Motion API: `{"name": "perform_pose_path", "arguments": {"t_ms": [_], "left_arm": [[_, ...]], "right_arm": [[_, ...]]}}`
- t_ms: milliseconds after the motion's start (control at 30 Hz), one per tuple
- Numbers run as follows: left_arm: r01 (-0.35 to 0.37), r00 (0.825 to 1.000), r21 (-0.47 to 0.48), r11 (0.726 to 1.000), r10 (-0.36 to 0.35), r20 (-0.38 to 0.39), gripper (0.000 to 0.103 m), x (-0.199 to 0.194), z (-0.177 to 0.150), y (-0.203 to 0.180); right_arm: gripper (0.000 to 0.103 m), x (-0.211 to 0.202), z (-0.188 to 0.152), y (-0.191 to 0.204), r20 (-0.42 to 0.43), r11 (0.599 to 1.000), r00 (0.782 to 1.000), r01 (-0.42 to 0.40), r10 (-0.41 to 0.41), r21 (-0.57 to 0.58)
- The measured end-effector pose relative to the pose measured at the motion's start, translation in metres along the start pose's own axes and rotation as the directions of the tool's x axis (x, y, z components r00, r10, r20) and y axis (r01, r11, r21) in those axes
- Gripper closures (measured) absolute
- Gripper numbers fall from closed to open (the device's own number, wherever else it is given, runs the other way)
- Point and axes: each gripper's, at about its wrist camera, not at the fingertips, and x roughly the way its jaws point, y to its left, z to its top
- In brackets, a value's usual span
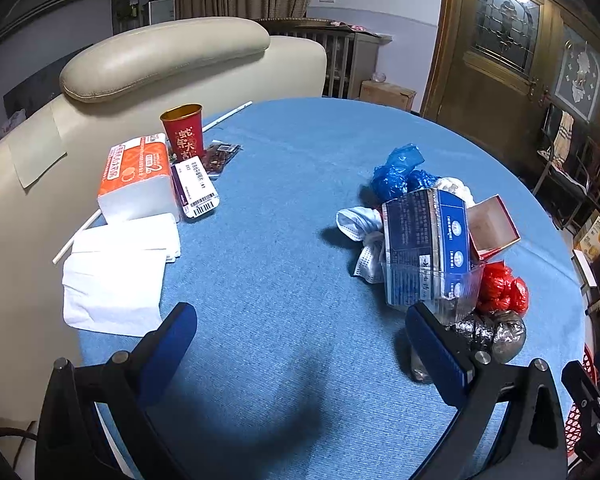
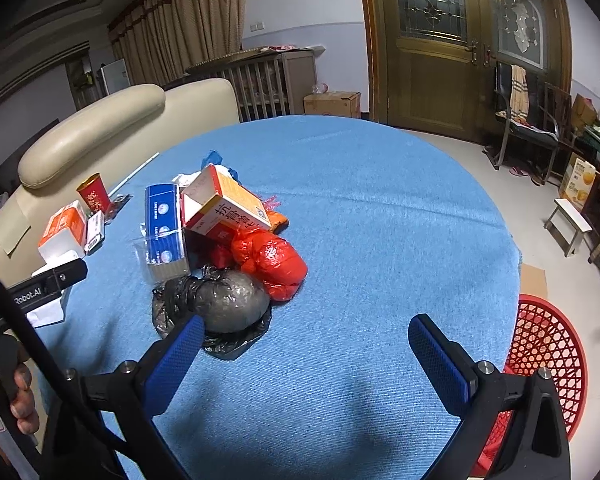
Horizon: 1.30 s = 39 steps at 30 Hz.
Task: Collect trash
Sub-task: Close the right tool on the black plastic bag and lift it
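Observation:
A heap of trash lies on the blue round table (image 1: 284,240): a blue carton (image 1: 428,244) in a clear cup, a red-and-orange box (image 2: 224,204), crumpled blue plastic (image 1: 400,172), a white mask (image 1: 360,224), a red bag (image 2: 272,260) and a knotted black bag (image 2: 224,300). My left gripper (image 1: 300,332) is open over bare cloth, its right finger beside the carton and black bag (image 1: 496,332). My right gripper (image 2: 306,340) is open too, its left finger just in front of the black bag. A red mesh basket (image 2: 548,360) stands below the table's right edge.
At the table's left sit a tissue pack (image 1: 136,176), loose white tissues (image 1: 116,272), a red paper cup (image 1: 184,128) and a labelled packet (image 1: 196,188). A cream sofa (image 1: 160,56) is behind them. A wooden door (image 2: 440,44), chairs and boxes stand beyond.

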Motion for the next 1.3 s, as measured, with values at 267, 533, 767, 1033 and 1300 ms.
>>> {"name": "perform_pose_path", "arguments": {"t_ms": [267, 533, 767, 1033, 1300], "left_arm": [[0.033, 0.999, -0.030, 0.999, -0.033, -0.018, 0.000, 0.010, -0.004, -0.010], [0.044, 0.999, 0.010, 0.999, -0.044, -0.031, 0.000, 0.013, -0.008, -0.023], [0.042, 0.999, 0.002, 0.999, -0.042, -0.035, 0.000, 0.014, -0.009, -0.016], [0.040, 0.998, -0.037, 0.999, -0.042, -0.046, 0.000, 0.019, -0.014, -0.001], [0.034, 0.998, -0.068, 0.997, -0.037, -0.047, 0.000, 0.020, -0.018, 0.014]], "right_arm": [[0.000, -0.005, -0.005, -0.002, 0.015, 0.999, 1.000, 0.016, -0.016, -0.031], [0.000, -0.007, -0.007, -0.013, 0.025, 1.000, 0.999, 0.031, -0.031, -0.001], [0.000, -0.005, -0.009, -0.007, 0.018, 1.000, 1.000, 0.024, -0.023, -0.007], [0.000, -0.004, -0.012, -0.001, 0.010, 0.999, 1.000, 0.024, -0.024, -0.027], [0.000, 0.002, -0.012, 0.008, -0.025, 0.999, 0.999, -0.040, 0.039, -0.037]]}}
